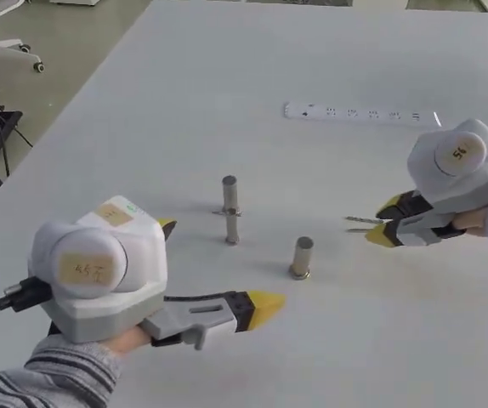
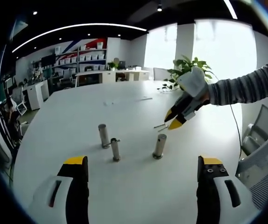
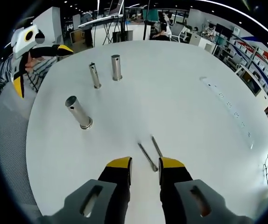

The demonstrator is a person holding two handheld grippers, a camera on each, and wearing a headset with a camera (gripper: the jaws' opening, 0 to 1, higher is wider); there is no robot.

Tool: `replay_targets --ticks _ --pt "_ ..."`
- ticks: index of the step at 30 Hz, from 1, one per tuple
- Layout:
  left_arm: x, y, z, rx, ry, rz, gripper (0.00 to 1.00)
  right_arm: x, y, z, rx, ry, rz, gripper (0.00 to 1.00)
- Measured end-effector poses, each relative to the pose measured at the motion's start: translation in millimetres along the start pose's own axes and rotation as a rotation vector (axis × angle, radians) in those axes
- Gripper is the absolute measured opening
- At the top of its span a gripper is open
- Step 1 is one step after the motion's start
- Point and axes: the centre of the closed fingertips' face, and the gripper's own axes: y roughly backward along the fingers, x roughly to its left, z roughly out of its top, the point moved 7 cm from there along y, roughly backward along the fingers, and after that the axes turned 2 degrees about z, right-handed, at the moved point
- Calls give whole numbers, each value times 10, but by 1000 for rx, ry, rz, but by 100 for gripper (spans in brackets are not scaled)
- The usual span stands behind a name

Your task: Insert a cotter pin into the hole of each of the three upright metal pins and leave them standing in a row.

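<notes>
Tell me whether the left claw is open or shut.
Open: the left claw has its jaws wide apart, gripping nothing.

Legible markings, head view. I read a tan label (image 1: 85, 270) on the rounded rear of the left gripper (image 1: 216, 265), near the bench's (image 1: 227, 93) near-left corner: handwritten "55" followed by a mark I cannot make out. A round label (image 1: 459, 153) on the rear of the right gripper (image 1: 383, 221), at the right edge, reads "55", turned sideways. The top patch (image 1: 114, 214) on the left gripper is too blurred to read.
</notes>
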Motion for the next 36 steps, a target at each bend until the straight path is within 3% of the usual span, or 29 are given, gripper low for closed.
replay_targets --ticks 6,15,24,32,36 --pt "15 -4 0 -7 17 6 96 -54 -54 -53 45 -17 2 16" --pt "15 -30 -53 11 25 -6 94 -95 -69 -64 50 -85 31 10" --pt "41 -17 -65 16 33 2 93 -103 -74 -54 65 -36 33 0" --pt "39 -17 -64 16 30 -1 93 -70 -81 -46 86 20 35 0" --pt "30 -6 -45 15 21 -1 93 -13 -62 -10 83 97 26 0"
